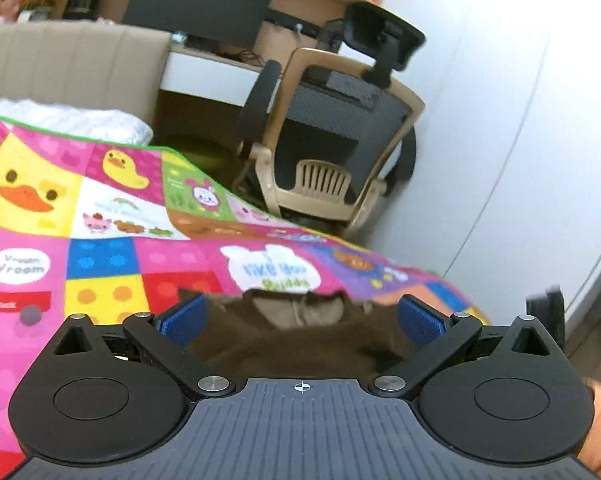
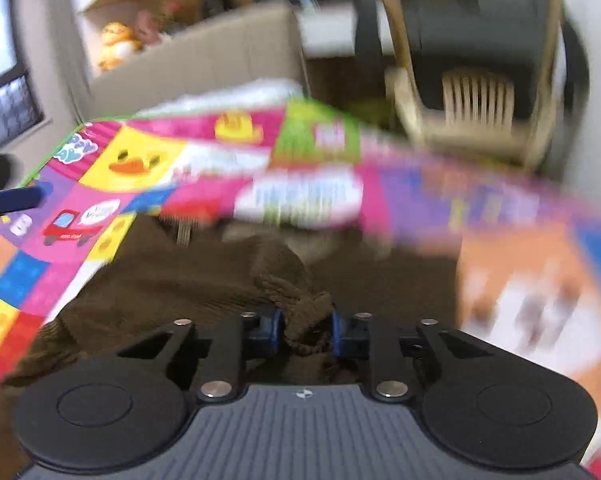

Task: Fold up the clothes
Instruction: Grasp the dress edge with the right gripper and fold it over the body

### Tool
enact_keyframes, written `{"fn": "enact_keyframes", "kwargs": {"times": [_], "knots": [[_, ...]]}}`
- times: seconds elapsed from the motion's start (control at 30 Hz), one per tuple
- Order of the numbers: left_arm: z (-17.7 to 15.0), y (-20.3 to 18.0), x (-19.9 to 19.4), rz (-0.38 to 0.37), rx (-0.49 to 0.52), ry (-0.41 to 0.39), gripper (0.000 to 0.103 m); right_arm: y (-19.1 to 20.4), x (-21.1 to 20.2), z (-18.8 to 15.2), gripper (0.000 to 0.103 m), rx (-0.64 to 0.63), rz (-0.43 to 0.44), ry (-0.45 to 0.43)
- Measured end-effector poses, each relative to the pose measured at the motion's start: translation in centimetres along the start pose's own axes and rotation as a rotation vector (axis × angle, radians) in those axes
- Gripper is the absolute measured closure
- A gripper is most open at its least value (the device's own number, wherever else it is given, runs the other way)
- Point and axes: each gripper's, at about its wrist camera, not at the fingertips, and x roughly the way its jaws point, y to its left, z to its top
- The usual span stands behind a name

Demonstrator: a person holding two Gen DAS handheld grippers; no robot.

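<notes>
Right gripper (image 2: 305,330) – jaws pressed in on a bunched fold of the brown garment (image 2: 204,280), knit wad sitting right between the blue pads (image 2: 275,330); reads as a pinch grip so an edge can be lifted or dragged over. Rest of the garment spreads ahead and to the left of those jaws, lying on the cartoon-print play mat (image 2: 140,160). Right view is motion-blurred, so finer fabric layout is unclear. Left gripper (image 1: 300,316) – jaws spread wide, brown cloth filling the gap between them with a lighter tan inner patch (image 1: 300,308) just ahead, possibly the neck opening; can't tell whether the pads touch the fabric. My read: it's lined up to take a second hold so both ends can move together for a fold. Mat continues beyond the jaws, office chair (image 1: 332,136) further off. Fold looks barely started – garment is still rumpled, no clean crease visible.
</notes>
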Motion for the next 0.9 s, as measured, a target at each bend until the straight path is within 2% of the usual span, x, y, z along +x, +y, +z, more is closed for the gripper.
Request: {"fn": "enact_keyframes", "kwargs": {"times": [0.07, 0.13, 0.2, 0.23, 0.3, 0.37, 0.4, 0.57, 0.6, 0.9], "knots": [[0.4, 0.3, 1.5, -0.020, -0.022, 0.019, 0.000, -0.2, 0.4, 0.8, 0.081, -0.072, -0.089, -0.018], [0.3, 0.9, 3.7, -0.039, -0.047, 0.062, 0.000, -0.8, 2.1, 0.9, 0.074, -0.079, -0.088, 0.066], [-0.4, 1.8, 6.4, -0.022, -0.083, 0.121, 0.000, -2.2, 4.0, -0.1, 0.066, -0.010, -0.075, 0.157], [-0.8, 2.4, 7.7, 0.000, -0.099, 0.152, 0.000, -2.7, 4.5, -0.7, 0.063, 0.009, -0.074, 0.169], [-1.9, 3.6, 10.1, 0.069, -0.114, 0.209, 0.000, -2.7, 4.1, -1.1, 0.052, 0.022, -0.080, 0.145], [-2.6, 4.8, 11.3, 0.145, -0.112, 0.240, 0.000, -2.5, 3.7, -1.4, 0.046, 0.013, -0.090, 0.124], [-2.8, 5.3, 11.4, 0.171, -0.110, 0.241, 0.000, -2.3, 3.5, -1.4, 0.043, -0.003, -0.097, 0.118], [-1.9, 6.8, 10.1, 0.281, -0.081, 0.185, 0.000, -1.9, 2.8, -0.8, 0.040, -0.036, -0.097, 0.083], [-1.7, 6.7, 9.9, 0.268, -0.083, 0.178, 0.000, -1.9, 2.7, -0.7, 0.040, -0.038, -0.098, 0.079], [-1.2, 3.8, 11.2, -0.004, -0.145, 0.181, 0.000, -1.3, 1.2, -0.2, 0.040, -0.050, -0.095, 0.048]]}}
